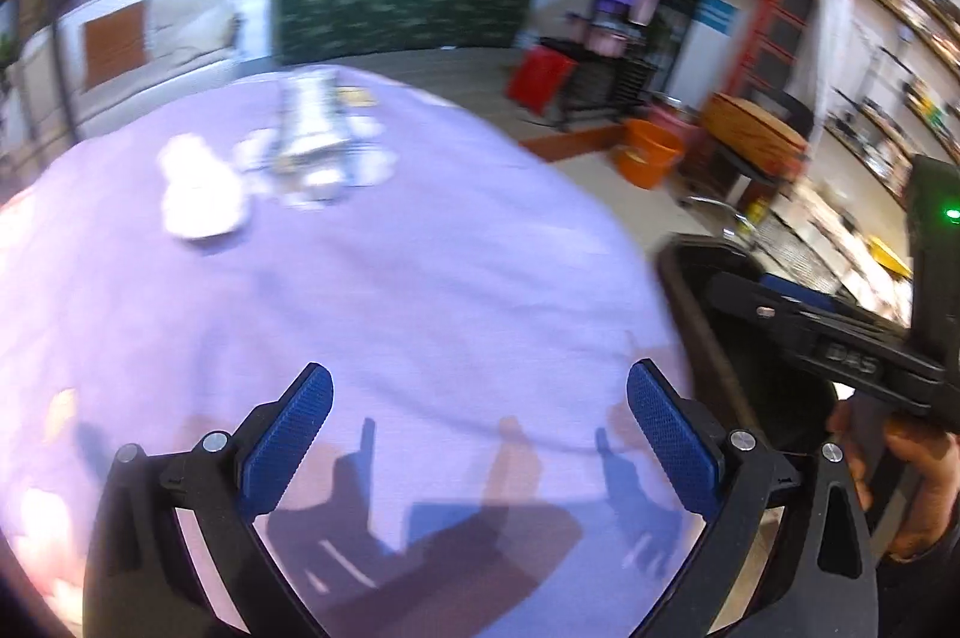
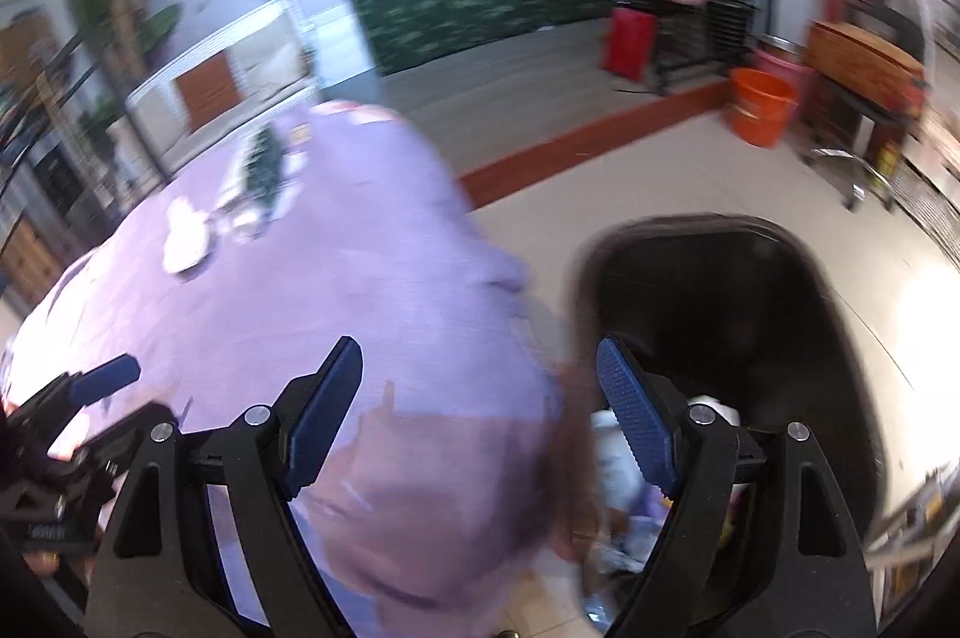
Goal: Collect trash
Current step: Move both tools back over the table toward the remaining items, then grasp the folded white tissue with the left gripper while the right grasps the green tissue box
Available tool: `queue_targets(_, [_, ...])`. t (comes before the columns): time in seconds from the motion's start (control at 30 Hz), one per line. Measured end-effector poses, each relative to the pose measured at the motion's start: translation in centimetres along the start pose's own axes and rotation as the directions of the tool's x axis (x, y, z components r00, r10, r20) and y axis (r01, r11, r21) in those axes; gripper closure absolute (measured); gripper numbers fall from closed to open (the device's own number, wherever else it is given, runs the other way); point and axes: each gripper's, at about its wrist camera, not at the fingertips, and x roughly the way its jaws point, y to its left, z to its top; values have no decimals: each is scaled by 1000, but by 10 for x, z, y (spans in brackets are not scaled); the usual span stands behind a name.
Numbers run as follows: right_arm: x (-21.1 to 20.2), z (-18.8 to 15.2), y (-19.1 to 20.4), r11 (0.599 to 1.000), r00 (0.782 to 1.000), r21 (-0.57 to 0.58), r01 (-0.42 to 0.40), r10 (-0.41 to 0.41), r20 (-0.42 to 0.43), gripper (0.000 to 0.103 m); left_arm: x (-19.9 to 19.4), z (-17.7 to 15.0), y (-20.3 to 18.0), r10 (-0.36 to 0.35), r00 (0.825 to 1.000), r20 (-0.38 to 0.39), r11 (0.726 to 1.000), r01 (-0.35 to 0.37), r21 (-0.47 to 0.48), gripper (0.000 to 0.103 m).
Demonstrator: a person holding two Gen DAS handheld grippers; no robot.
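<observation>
On the lilac tablecloth (image 1: 420,248), at its far side, lie a crumpled white paper (image 1: 201,194) and a silvery wrapper (image 1: 312,140), both blurred. My left gripper (image 1: 480,392) hovers over the cloth's near part, open, with nothing between its blue pads. A black bin (image 2: 720,314) stands on the floor beside the table, and pale trash (image 2: 618,464) shows inside it. My right gripper (image 2: 480,368) is open and holds nothing; one finger is over the cloth edge, the other over the bin. The white paper (image 2: 186,242) also shows at the left of the right wrist view.
An orange bucket (image 2: 759,104), a red box (image 2: 627,41) and a dark rack stand on the floor beyond the bin. A green-covered counter (image 1: 396,2) lies behind the table. A round wooden stool (image 1: 750,128) and shelves are at the right.
</observation>
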Motion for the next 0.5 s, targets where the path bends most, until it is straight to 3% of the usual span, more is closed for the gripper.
queue_targets(0.13, [15, 8, 43, 994, 997, -90, -68, 66, -27, 23, -2, 2, 47, 104, 995, -12, 993, -105, -59, 6])
queue_targets(0.27, [24, 17, 72, 981, 993, -156, -117, 109, -54, 23, -1, 9, 93, 150, 989, -11, 980, -151, -128, 6])
queue_targets(0.5, [36, 30, 111, 959, 987, -238, -155, 141, -77, 23, 32, 48, 134, 161, 986, -44, 968, -167, -190, 8])
